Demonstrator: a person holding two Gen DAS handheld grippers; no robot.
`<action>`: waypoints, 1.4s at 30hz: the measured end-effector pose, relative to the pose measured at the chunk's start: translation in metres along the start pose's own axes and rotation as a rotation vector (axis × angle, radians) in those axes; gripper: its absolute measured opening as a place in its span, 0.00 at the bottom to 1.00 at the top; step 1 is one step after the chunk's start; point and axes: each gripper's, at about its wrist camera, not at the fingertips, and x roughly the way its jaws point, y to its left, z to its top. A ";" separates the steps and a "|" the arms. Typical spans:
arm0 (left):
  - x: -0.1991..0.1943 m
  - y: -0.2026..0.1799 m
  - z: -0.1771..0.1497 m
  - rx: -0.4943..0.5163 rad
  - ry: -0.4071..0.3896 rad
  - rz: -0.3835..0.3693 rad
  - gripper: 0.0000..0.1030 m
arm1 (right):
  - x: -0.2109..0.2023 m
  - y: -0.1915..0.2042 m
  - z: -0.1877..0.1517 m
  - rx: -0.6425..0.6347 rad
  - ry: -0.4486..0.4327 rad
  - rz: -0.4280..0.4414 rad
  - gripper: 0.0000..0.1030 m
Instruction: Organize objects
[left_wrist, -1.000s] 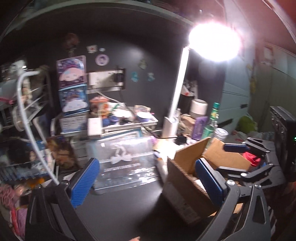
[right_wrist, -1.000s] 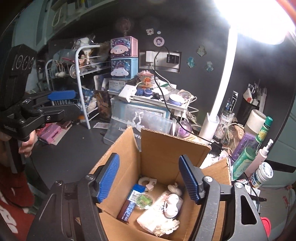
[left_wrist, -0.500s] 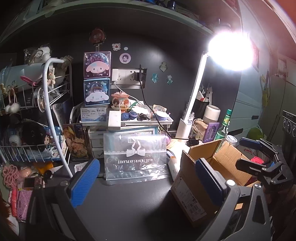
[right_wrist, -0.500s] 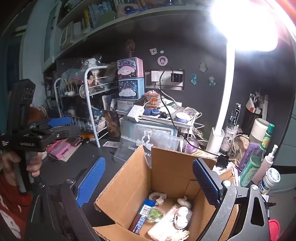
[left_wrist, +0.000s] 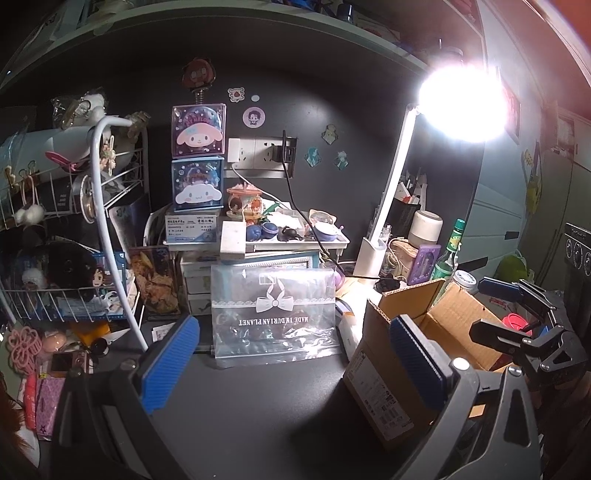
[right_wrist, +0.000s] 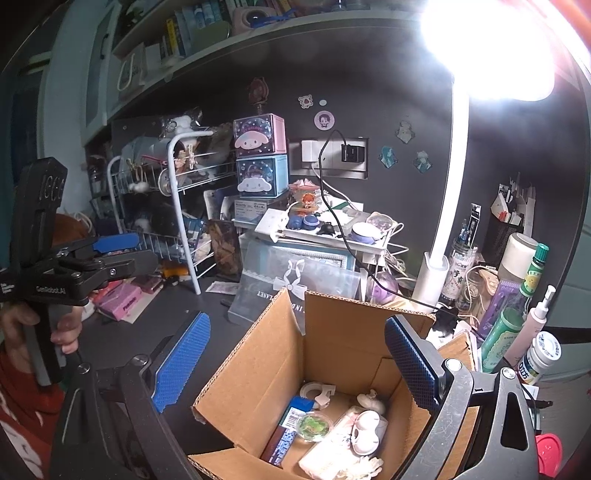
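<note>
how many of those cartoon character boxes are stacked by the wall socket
2. The pink box sits on top of the blue box, both left of the wall socket, behind the cardboard box. Clutter may hide others.

Open cardboard box (right_wrist: 317, 354) — trinkets inside, upright

The right gripper (right_wrist: 295, 362) spread its jaws wide and rose above the cardboard box (right_wrist: 314, 369); the left gripper (left_wrist: 291, 360) drew back leftward from it.
</note>
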 end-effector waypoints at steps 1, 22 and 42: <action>0.000 0.000 0.000 0.001 0.001 -0.001 1.00 | 0.000 0.001 0.000 0.000 0.001 0.000 0.93; 0.002 -0.002 0.000 0.012 0.004 0.005 1.00 | 0.001 0.004 -0.001 -0.001 0.007 -0.002 0.93; 0.004 -0.004 0.000 0.016 0.008 -0.003 1.00 | 0.003 0.004 -0.004 -0.014 0.021 0.015 0.93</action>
